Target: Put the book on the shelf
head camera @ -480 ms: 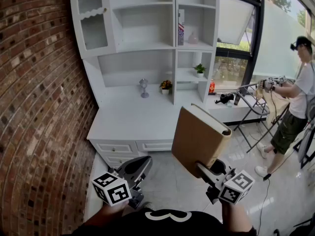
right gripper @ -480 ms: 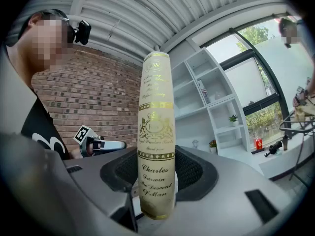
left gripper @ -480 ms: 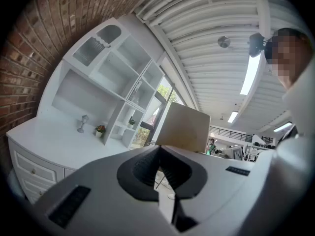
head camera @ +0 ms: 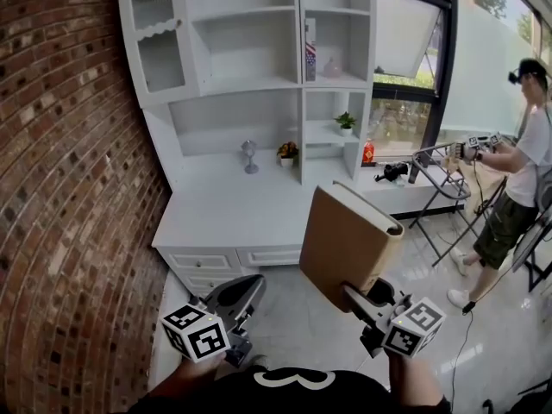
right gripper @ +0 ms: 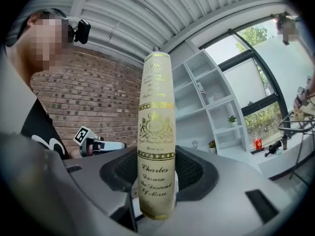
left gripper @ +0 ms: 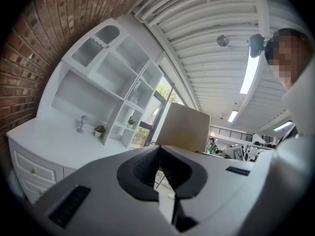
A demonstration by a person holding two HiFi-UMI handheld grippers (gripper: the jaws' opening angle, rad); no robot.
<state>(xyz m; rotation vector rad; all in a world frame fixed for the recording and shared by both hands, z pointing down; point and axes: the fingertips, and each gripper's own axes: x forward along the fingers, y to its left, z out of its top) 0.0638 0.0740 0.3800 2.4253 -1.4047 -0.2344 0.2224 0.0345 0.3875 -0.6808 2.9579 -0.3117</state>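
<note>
Fingers (right gripper: 123, 170) of right gripper (head camera: 352, 293) pinch book (head camera: 345, 240) — raised (left gripper (head camera: 235, 298) closed).

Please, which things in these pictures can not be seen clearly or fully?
- Pale object on upper shelf: head view, too small to name.
- Book bottom end: right gripper view, sunk between the right tongs.
- Drawers: head view, partly behind book and left tongs.
- Other person: head view, cut by right edge.
</note>
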